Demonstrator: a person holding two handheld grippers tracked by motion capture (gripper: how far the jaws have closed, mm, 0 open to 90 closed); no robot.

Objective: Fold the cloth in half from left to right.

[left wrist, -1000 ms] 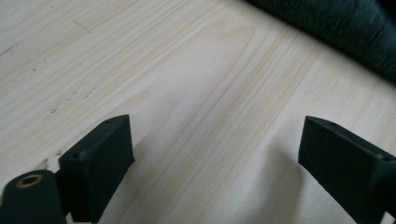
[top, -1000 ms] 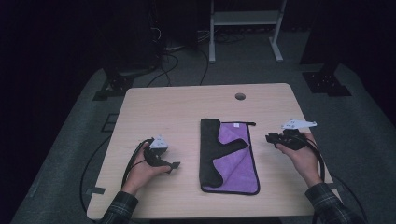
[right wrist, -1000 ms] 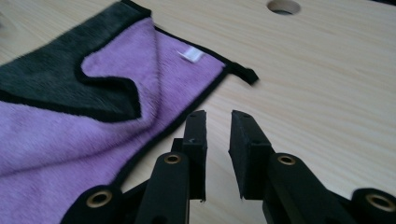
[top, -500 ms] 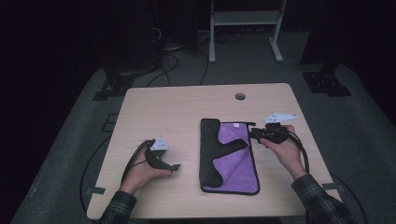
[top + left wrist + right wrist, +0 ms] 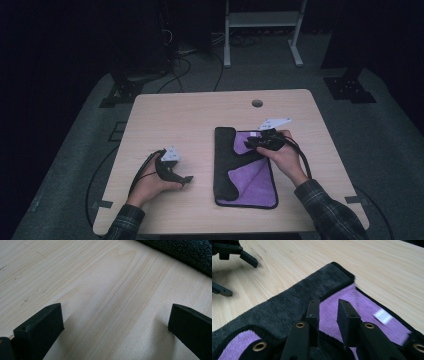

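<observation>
From the high view, the purple-and-black towel (image 5: 246,167) lies flat on the table (image 5: 200,115), with the right gripper (image 5: 253,143) over its top end and the left gripper (image 5: 186,179) left of it. The left gripper view has its jaws spread wide over bare wood. The right gripper view catches a white tag (image 5: 382,316) on the towel, jaws just easing apart, narrow gap, pinching nothing.

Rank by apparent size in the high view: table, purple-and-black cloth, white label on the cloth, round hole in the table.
1. Table, clearly the largest.
2. Purple-and-black cloth, folded, lying on the table.
3. Round hole in the table and white label on the cloth: both tiny and look about alike here, so no ranking between them.
</observation>
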